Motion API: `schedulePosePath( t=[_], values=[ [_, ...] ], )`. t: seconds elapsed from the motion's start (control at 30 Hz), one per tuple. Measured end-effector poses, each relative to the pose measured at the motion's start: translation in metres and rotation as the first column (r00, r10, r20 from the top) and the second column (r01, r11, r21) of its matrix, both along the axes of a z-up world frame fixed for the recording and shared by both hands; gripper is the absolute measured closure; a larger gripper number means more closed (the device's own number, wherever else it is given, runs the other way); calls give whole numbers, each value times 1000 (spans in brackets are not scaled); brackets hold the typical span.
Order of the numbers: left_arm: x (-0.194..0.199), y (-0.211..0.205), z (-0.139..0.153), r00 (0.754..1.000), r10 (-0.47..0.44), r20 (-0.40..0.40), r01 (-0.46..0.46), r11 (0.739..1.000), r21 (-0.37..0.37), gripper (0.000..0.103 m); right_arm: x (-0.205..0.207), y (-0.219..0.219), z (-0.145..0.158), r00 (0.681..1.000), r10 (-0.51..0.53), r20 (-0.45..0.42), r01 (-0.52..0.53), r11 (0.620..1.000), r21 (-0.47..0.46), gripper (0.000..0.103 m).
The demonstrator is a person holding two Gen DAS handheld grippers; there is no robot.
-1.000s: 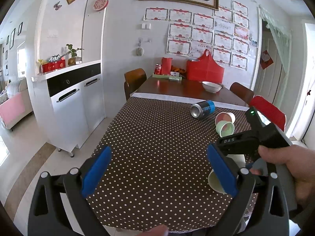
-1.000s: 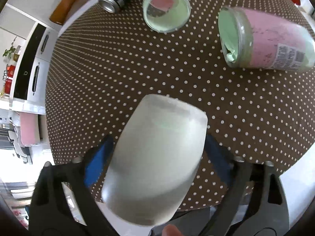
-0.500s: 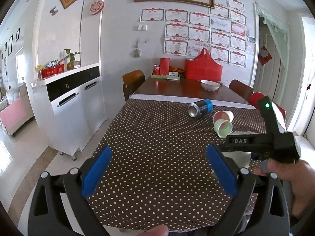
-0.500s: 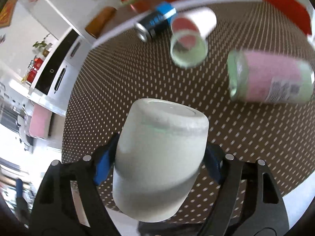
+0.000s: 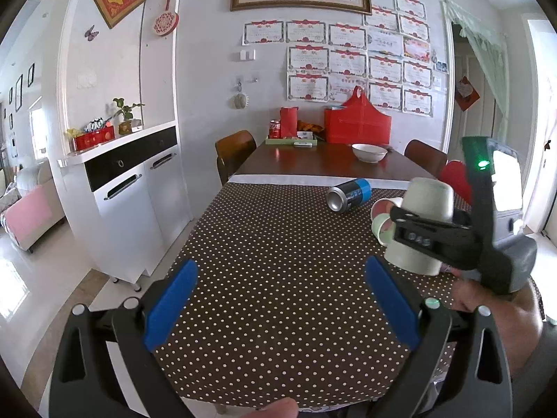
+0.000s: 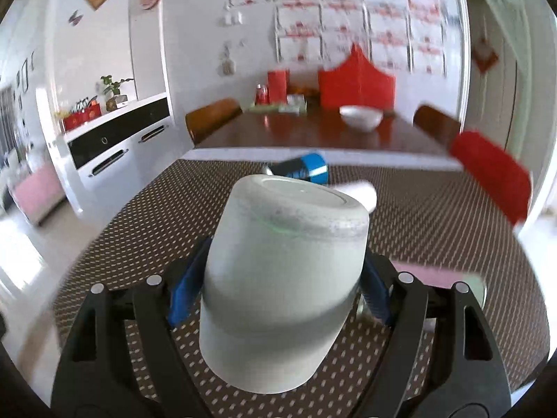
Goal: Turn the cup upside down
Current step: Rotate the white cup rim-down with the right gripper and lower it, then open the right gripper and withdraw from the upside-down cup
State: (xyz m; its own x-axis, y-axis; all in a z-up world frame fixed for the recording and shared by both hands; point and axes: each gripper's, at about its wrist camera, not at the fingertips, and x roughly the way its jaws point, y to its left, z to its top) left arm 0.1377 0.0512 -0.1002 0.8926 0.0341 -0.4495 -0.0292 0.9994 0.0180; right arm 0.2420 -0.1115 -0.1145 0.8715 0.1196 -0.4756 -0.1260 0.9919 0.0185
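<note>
Behind your claws stands a white wall with many framed certificates, and the long bench (image 5: 278,278) under its brown dotted cloth runs away from you toward it.

Your right claw (image 6: 278,296) is clamped on the cup (image 6: 285,278). The blue pads (image 6: 182,294) press on its two sides, about the middle of its height. The cup is already turned: its flat base points up and a little away from the claw, and its wide mouth points down toward the bench. It leans a little, not fully upright. From the left wrist view the cup (image 5: 423,226) appears to be lifted, but whether its rim touches the cloth you cannot tell from here.

Your left claw (image 5: 278,304) holds nothing, and its fingers stand wide apart over the near part of the bench. The cup is ahead of it and to its right.

I judge that the cup is stiff, maybe ceramic with a matte skin, so it is rather heavy and can break if it drops. The wall is tapered, so the grip at mid-height could let it slip toward the narrow base. Keep the pads firm and level.

Beyond the right claw lies a blue can (image 6: 306,170) on its side, near the cup.
</note>
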Motion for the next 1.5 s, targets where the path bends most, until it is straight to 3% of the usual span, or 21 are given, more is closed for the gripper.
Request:
schedulePosePath(
  t=[0.1,0.37,0.83,0.93,1.03,1.3,1.5],
  values=[
    [0,-1,1,1000,5,-1,-5,1000,5,7,5,9,-9,1000,-5,28,6,999,-39,26],
    [2,-1,-4,1000,18,-17,-18,1000,-4,7,7,23,-36,1000,5,-4,-6,993,-115,26],
    [0,-3,-6,1000,15,-25,-15,1000,-5,7,10,28,-57,998,9,-57,-17,989,-147,25],
    [0,-2,-6,1000,14,-26,-14,1000,-7,7,-1,27,-53,999,16,-42,-22,989,-143,12],
    [-1,-4,-7,1000,11,-26,-11,1000,-9,7,-9,21,-48,999,21,-48,-27,993,-115,6],
    [-10,-12,-1,1000,-3,-5,3,1000,-5,7,-18,5,-41,997,32,-63,-36,998,-56,6],
    [-19,-21,12,1000,-15,28,14,1000,8,7,-37,-14,-21,999,20,-28,-20,1000,-2,6]
  ],
)
